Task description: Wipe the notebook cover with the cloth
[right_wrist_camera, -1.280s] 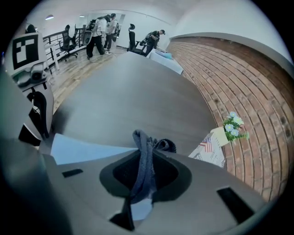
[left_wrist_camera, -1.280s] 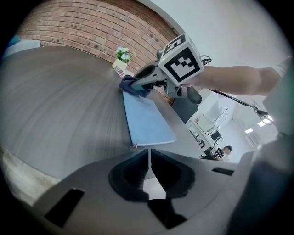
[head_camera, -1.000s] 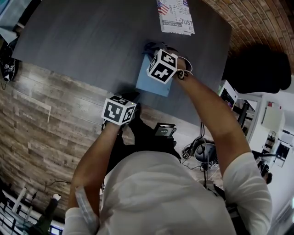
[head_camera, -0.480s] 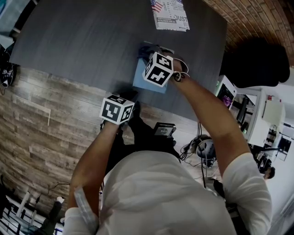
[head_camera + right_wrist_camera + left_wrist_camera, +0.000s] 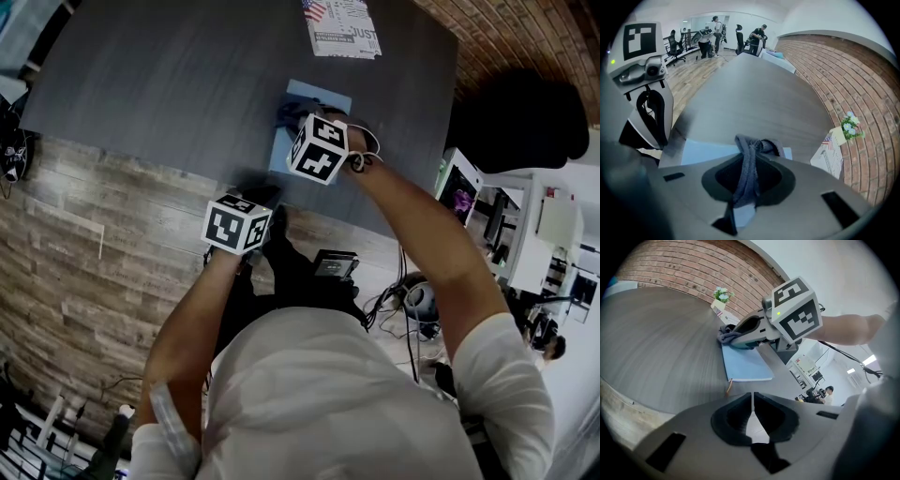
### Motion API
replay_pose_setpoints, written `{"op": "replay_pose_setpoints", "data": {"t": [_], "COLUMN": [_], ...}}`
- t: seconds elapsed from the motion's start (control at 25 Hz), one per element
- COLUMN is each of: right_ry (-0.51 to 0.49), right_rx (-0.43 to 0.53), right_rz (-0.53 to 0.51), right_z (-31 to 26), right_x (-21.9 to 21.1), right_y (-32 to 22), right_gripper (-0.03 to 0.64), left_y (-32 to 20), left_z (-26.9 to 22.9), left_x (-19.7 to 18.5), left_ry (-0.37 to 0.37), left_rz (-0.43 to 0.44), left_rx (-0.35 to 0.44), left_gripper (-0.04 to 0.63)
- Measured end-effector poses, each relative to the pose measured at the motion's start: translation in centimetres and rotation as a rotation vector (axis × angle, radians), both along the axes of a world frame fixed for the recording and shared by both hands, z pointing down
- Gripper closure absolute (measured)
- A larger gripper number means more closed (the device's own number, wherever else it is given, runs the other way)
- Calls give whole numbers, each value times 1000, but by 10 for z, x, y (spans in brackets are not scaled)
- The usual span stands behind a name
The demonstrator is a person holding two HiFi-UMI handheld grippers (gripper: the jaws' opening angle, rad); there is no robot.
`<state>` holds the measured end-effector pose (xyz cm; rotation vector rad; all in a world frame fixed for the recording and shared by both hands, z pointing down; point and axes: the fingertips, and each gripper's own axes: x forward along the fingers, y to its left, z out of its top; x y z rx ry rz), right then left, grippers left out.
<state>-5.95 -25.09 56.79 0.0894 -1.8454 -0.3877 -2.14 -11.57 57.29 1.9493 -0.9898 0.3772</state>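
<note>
A light-blue notebook (image 5: 320, 95) lies flat on the dark grey table (image 5: 169, 84), near its front edge. My right gripper (image 5: 296, 119) is over the notebook, shut on a dark grey cloth (image 5: 289, 113) that rests on the cover. The right gripper view shows the cloth (image 5: 749, 154) pinched between the jaws, with the notebook (image 5: 701, 152) just below. My left gripper (image 5: 259, 195) hangs at the table's front edge, apart from the notebook. Its jaws are shut with nothing in them (image 5: 752, 404). From the left gripper view, the cloth (image 5: 727, 336) sits on the notebook's (image 5: 745, 364) far end.
A printed leaflet (image 5: 339, 26) with a flag lies beyond the notebook at the table's far edge. A small flower pot (image 5: 848, 124) stands by the brick wall (image 5: 834, 70). Wooden floor (image 5: 84, 244) lies left of the table. People and office chairs (image 5: 712, 33) are far off.
My right gripper has drawn the cloth back across the cover toward the near edge, and the notebook's far part now shows. The left gripper has stayed put.
</note>
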Motion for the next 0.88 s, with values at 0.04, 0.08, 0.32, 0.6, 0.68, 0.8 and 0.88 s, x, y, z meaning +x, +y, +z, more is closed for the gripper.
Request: {"op": "replay_pose_setpoints", "data": {"t": [0.04,0.08,0.32,0.6,0.68,0.8,0.88], "right_ry": [0,-1,-5,-11,-11,-13,-14], "right_rx": [-1,-2,-12,-19,-20,-23,-24], "right_rz": [0,1,4,7,8,10,11], "right_z": [0,0,0,-1,0,0,0], "right_x": [0,1,4,9,11,13,15], "right_y": [2,4,19,38,43,53,58], "right_gripper": [551,551,551,551,551,551,551], "left_y": [1,2,9,19,23,29,32], "left_z": [0,-1,-4,-9,-10,-11,-12], "left_x": [0,1,2,4,5,5,6], "left_ry": [0,0,-3,-9,-11,-14,-15], "left_rz": [1,2,7,17,19,23,27], "left_rx": [1,2,9,19,22,26,28], "left_gripper": [569,569,569,569,569,569,569]}}
